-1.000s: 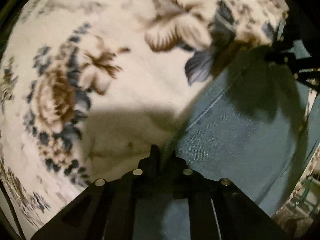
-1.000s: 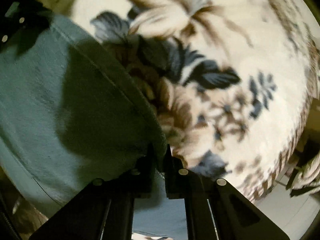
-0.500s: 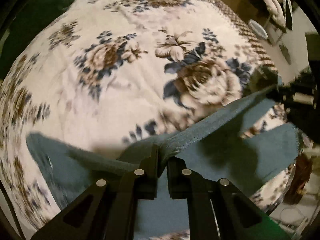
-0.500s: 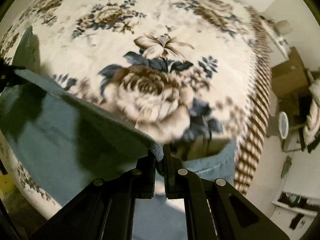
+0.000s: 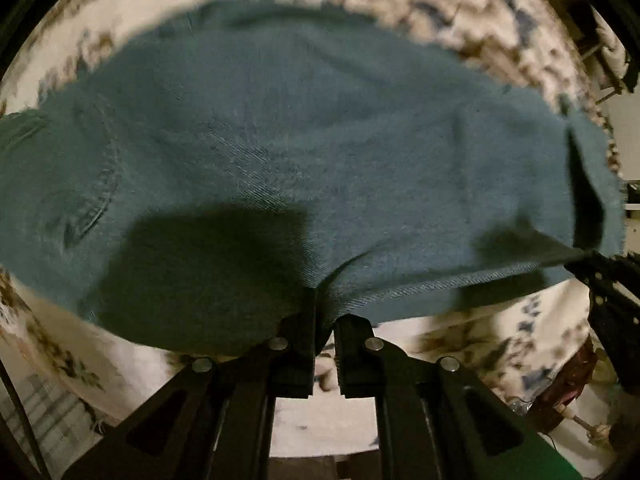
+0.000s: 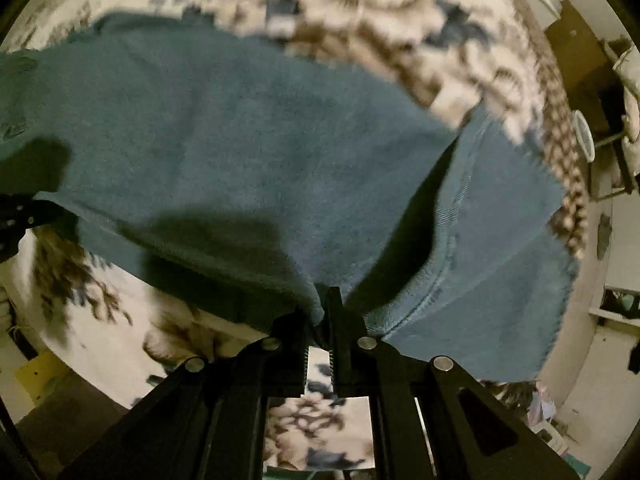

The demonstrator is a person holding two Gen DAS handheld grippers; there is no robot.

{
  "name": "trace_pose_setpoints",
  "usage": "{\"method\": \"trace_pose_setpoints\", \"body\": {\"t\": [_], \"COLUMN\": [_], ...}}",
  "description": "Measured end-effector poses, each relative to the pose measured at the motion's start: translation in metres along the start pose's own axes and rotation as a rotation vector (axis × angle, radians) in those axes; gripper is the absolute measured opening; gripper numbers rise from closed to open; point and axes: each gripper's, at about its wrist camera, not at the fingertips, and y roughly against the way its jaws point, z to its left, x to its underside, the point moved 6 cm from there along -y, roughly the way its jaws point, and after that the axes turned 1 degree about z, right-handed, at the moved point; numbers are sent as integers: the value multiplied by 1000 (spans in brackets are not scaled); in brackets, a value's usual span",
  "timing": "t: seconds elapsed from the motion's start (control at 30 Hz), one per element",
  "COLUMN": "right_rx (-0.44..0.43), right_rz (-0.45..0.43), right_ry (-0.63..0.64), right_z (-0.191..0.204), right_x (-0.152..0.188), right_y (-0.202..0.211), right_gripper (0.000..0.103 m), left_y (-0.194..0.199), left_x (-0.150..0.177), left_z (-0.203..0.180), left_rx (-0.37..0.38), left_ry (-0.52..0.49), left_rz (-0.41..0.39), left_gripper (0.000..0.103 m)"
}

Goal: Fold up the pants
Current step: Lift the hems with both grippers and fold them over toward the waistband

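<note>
Spreading blurred over the floral blanket (image 5: 500, 32), teal denim pants (image 5: 280, 128) hang pinched in both jaws.

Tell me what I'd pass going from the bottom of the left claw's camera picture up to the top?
The black left claw pinching the fabric's edge → the blue-green denim pants spread wide → the cream floral blanket beyond them.

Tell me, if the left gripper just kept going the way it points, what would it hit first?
Most likely the blue pants spread right ahead of the left gripper, which already pinches their near edge; the floral blanket lies beneath, though depth is unclear.
</note>
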Motion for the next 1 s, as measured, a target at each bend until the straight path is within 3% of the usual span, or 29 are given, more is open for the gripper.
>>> {"method": "trace_pose_setpoints", "body": {"t": [0.07, 0.13, 0.17, 0.2, 0.23, 0.27, 0.3, 0.33, 0.37, 0.4, 0.5, 0.67, 0.77, 0.8, 0.83, 0.87, 0.9, 1.0], "right_rx": [-21, -77, -123, -181, -266, -310, -352, -372, -394, -394, -311, -166, -70, -28, -33, -79, -105, -157], "right_rz": [38, 53, 56, 54, 38, 26, 15, 7, -14, -27, -75, -85, -48, -33, -34, -53, -77, -285], "right_ry": [-33, -82, -105, -132, -179, -213, -269, -308, -378, -434, -592, -601, -581, -578, -611, -657, -707, -850], "right_z": [3, 2, 2, 1, -1, -3, -10, -16, -29, -42, -95, -136, -150, -154, -161, -165, -173, -205], "right_x": [6, 12, 15, 20, 25, 30, 37, 41, 48, 49, 47, -25, -61, -65, -64, -61, -54, -7], "right_y": [-18, -23, -21, -16, -4, 6, 20, 27, 39, 45, 53, 18, -12, -19, -23, -22, -15, 42], "right_gripper": [13, 23, 34, 60, 76, 80, 85, 89, 90, 90, 90, 90, 87, 67, 27, 10, 9, 9], "left_y": [-10, -8, 1, 9, 19, 29, 38, 46, 51, 56, 61, 46, 36, 32, 31, 29, 29, 38], "left_x": [-4, -3, -2, -1, 4, 9, 12, 14, 15, 13, 4, -20, -41, -47, -51, -54, -56, -56], "left_z": [3, 4, 3, 2, 0, -1, -3, -5, -7, -8, -11, -21, -36, -41, -42, -44, -45, -50], "left_rx": [4, 18, 27, 30, 31, 28, 20, 16, 6, 0, -55, -141, -177, -190, -194, -190, -187, -150], "left_ry": [30, 56, 64, 61, 57, 55, 48, 40, 42, 48, 29, 22, 2, -6, -9, -12, -12, -2], "left_rz": [-6, -5, -19, -32, -45, -59, -75, -88, -91, -112, -175, -220, -241, -245, -244, -244, -243, -268], "left_gripper": [10, 10, 11, 12, 13, 14, 23, 59, 84, 103, 103, 103, 103, 103, 103, 103, 103, 103]}}
